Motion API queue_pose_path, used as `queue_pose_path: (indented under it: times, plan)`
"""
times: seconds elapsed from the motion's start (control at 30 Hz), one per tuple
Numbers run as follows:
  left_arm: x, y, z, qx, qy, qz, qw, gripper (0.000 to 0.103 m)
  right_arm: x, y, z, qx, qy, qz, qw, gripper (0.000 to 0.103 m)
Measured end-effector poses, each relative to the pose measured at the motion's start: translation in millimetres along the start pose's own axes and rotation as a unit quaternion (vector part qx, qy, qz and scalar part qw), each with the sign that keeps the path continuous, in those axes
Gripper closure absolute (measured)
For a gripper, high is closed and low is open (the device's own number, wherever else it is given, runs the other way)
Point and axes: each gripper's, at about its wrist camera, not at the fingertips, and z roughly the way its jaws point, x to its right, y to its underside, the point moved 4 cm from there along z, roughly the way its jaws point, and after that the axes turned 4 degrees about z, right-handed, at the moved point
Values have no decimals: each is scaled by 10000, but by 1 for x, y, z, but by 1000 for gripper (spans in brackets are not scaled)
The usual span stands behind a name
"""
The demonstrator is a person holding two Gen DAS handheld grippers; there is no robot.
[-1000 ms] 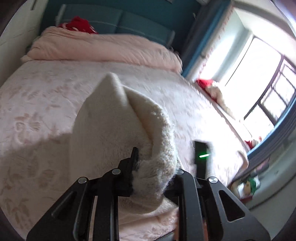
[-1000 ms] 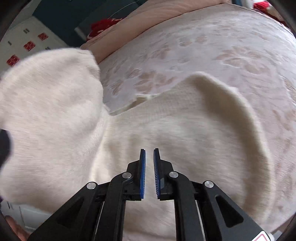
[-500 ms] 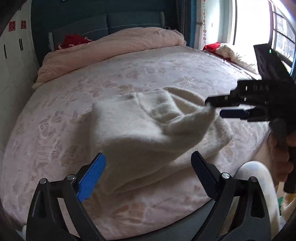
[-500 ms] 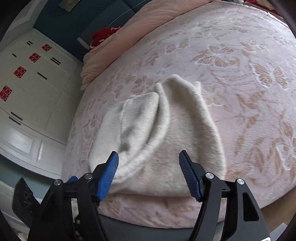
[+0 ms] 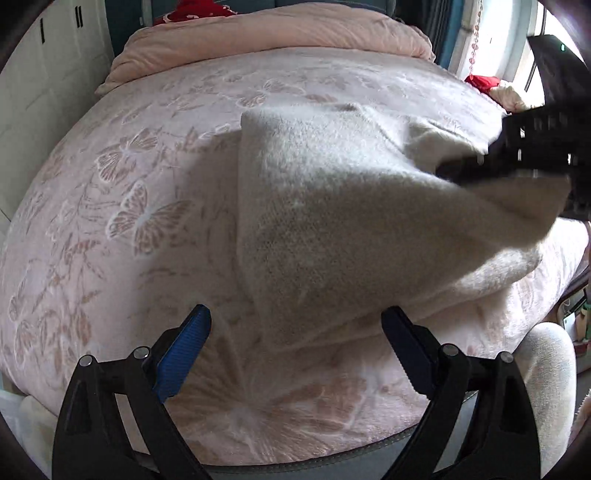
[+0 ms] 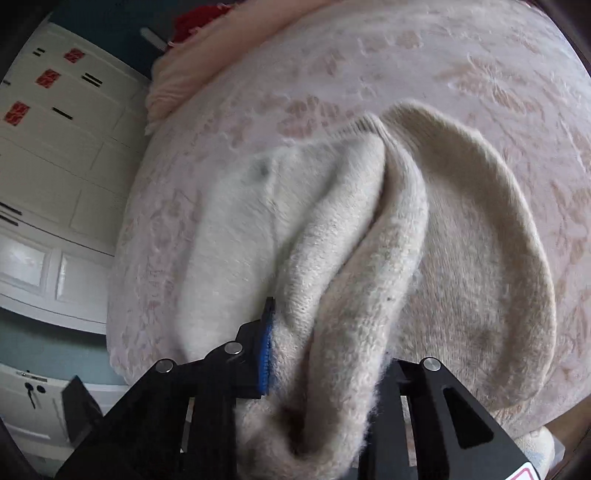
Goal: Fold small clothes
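Cream knit sweater sits on the pink butterfly bedspread, toward the near edge of the bed, centre to 3 o'clock in the left wrist view. We read it as partly folded: one flap is doubled over the body, layers are stacked, but edges are uneven and bunched.

Right gripper is clamped on a thick bundle of the sweater; fabric fills the gap between its fingers, and the blue pad presses into the knit at 7 o'clock of the bundle. In the left wrist view this same gripper shows at 3 o'clock, with that side of the sweater raised off the bed.

Left gripper is spread wide, holding nothing. It hovers near the sweater's near edge at 6 o'clock, not touching as far as we can tell.

Progress, our call: mid-fold, maybe halfway. First fold looks laid. Still left: carry the held side across, set it down, release, square up the bundle. We can't tell sleeve positions; they're buried in the layers.

Rolled pink duvet lies at 12 o'clock, well apart from the sweater.
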Motion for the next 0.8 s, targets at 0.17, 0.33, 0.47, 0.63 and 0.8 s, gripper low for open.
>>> queue_pose_path:
  times: [0.17,0.33,0.47,0.63,0.8]
  plan:
    - [6,-9,-2,87,-64,115,9999,12,23,-15,-53,684,57,-269,9973,82]
    - [5,-13,16,-161,76,-254,9995,12,131,18,-6,168,681,534,9961,79]
    - [13,-11,21,-213,-187,-4,9996,13,109,19,-33,621,1145,145,9914,60]
    - [11,-13,7,-113,-182,-26,9998,13,88,16,-76,1405,1802,-352,9729,49]
    - [17,-19,-36,360,269,-3,9990,13,97,11,-40,655,874,79,9940,49]
